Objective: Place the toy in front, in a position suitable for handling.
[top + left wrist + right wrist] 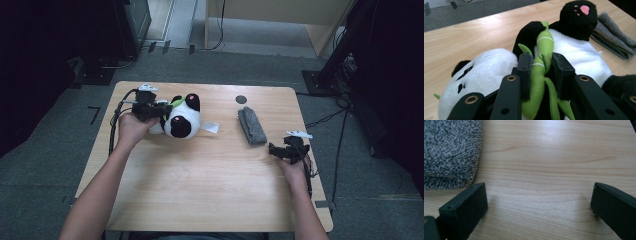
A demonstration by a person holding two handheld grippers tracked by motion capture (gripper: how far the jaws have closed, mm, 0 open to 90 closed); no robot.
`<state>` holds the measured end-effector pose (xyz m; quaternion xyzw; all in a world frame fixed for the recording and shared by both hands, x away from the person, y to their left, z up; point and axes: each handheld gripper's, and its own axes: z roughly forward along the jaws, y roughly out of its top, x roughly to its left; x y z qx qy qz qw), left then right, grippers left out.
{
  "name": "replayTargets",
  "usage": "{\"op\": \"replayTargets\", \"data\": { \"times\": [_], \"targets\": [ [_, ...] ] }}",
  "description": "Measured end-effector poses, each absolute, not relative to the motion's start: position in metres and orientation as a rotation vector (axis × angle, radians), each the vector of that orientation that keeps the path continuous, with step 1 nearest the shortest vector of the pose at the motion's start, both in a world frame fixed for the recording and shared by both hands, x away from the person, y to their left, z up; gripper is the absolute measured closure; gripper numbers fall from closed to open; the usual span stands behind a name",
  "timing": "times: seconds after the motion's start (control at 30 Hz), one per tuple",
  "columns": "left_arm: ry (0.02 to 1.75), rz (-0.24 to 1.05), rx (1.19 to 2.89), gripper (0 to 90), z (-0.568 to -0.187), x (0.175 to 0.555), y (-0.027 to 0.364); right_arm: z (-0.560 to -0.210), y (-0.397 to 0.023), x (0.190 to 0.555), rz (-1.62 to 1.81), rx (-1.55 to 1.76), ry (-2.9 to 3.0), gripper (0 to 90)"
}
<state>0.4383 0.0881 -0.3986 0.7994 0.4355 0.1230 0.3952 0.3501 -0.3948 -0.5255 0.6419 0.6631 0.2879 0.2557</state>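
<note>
A plush panda point(181, 120) lies on the wooden table point(210, 180) at the back left, holding a green plush bamboo stalk point(541, 62). My left gripper point(159, 111) is at the panda's left side; in the left gripper view point(540, 65) its two black jaws are shut on the green bamboo stalk, pinching it against the panda's body point(579, 55). My right gripper point(274, 149) rests low over the table at the right, jaws open with bare wood between them point(539, 202). A folded grey towel point(251, 125) lies just beyond it.
A small white tag point(210, 127) sticks out from the panda's right side. A dark round hole point(241, 99) sits in the table near its back edge. The grey towel point(449, 152) fills the upper left of the right gripper view.
</note>
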Motion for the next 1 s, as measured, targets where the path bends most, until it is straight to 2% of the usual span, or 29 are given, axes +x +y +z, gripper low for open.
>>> {"op": "replayTargets", "data": {
  "times": [0.07,0.17,0.3,0.67,1.0],
  "targets": [
    [1.109,0.313,2.036,70.4,-0.400,0.430,0.084,-0.525,-0.395,0.351,0.775,1.749,1.802,2.5],
    [1.099,0.309,2.047,70.3,-0.402,0.418,0.079,-0.520,-0.396,0.350,0.768,1.766,1.786,15.5],
    [1.086,0.320,2.051,70.2,-0.401,0.405,0.075,-0.520,-0.396,0.350,0.770,1.761,1.793,15.4],
    [1.073,0.247,2.038,69.9,-0.405,0.374,0.048,-0.518,-0.394,0.352,0.757,1.766,1.806,15.9],
    [1.044,0.207,2.055,68.5,-0.413,0.351,0.023,-0.507,-0.398,0.350,0.832,1.761,1.765,21.5]
  ]
}}
